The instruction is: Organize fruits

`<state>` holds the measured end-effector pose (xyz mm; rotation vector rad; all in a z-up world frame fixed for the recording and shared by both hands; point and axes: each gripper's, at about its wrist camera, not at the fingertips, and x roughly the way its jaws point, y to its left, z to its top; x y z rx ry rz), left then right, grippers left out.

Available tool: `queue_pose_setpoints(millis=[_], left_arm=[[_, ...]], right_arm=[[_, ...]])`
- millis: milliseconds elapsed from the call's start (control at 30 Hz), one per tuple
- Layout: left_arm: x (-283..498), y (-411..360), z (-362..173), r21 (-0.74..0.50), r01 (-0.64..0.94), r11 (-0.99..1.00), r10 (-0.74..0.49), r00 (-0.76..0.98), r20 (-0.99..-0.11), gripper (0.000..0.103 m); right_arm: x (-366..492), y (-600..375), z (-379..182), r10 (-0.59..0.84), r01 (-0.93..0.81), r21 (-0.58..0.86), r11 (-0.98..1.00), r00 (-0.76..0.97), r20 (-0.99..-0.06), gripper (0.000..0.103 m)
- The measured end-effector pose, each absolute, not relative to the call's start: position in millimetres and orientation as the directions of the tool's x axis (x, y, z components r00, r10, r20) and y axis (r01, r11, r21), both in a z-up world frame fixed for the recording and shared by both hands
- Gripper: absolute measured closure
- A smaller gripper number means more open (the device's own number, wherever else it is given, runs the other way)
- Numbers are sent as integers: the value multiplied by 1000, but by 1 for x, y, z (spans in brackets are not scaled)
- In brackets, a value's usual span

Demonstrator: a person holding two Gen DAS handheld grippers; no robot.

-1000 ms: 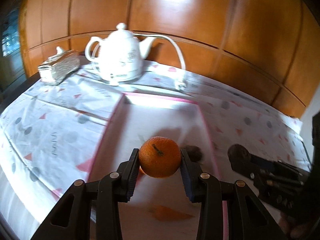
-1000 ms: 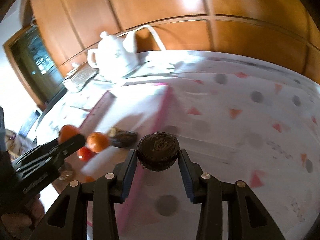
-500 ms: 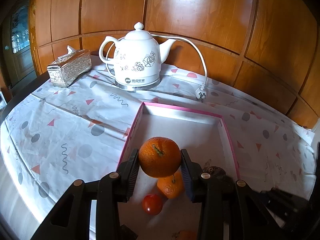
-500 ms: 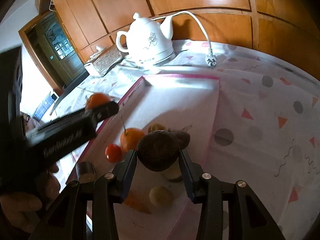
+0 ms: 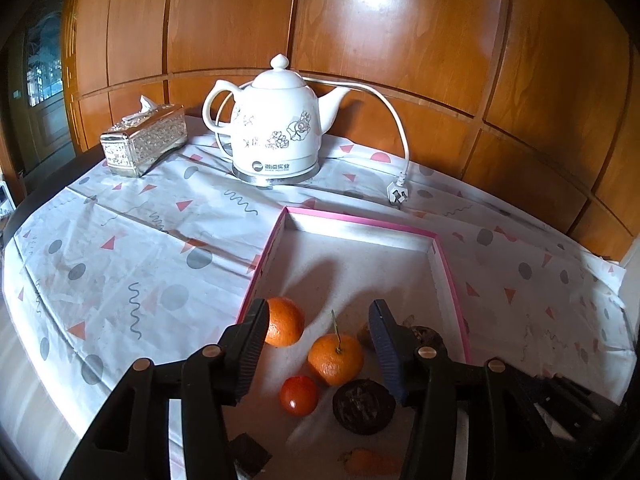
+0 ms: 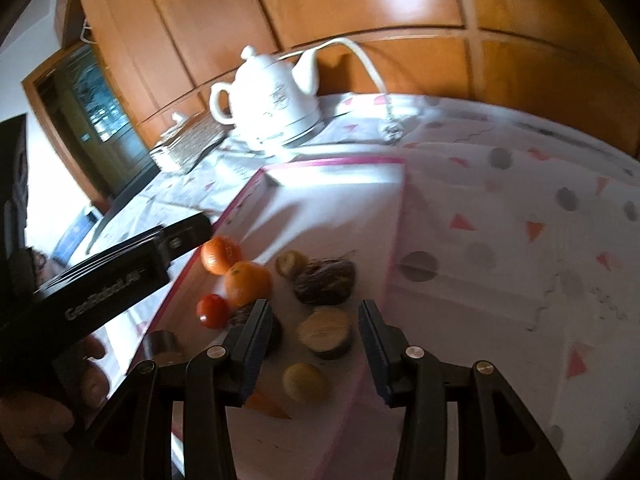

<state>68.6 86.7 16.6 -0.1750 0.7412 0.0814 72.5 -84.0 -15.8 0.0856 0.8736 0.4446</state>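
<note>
Hovering over pink-rimmed white cardboard tray [image 5: 448, 268] | left gripper [image 5: 318, 350] jaws just opened, released, round orange mandarin [image 5: 285, 326] beside left pad on tray floor | right gripper [image 6: 312, 344] jaws apart, grasping nothing | dark wrinkled round fruit [image 5: 363, 406] lies in tray beside small red tomato [image 5: 299, 395]

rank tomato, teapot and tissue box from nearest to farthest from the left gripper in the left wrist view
1. tomato: in the pink box, just under the left gripper.
2. teapot: past the box's far edge, middle of the table's back.
3. tissue box: far back left corner, close to the teapot in depth.
</note>
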Motion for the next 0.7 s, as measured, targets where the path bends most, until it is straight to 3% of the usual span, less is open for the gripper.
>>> queue_pose_setpoints(millis=[333, 700], left_arm=[[33, 74, 16, -107, -123, 987, 21, 747, -665, 41], [-5, 64, 9, -74, -132, 988, 53, 758, -650, 11]], right_arm=[[52, -100, -9, 264, -229, 146, 962, 654, -709, 57], [24, -110, -13, 162, -156, 73, 985, 692, -703, 57]])
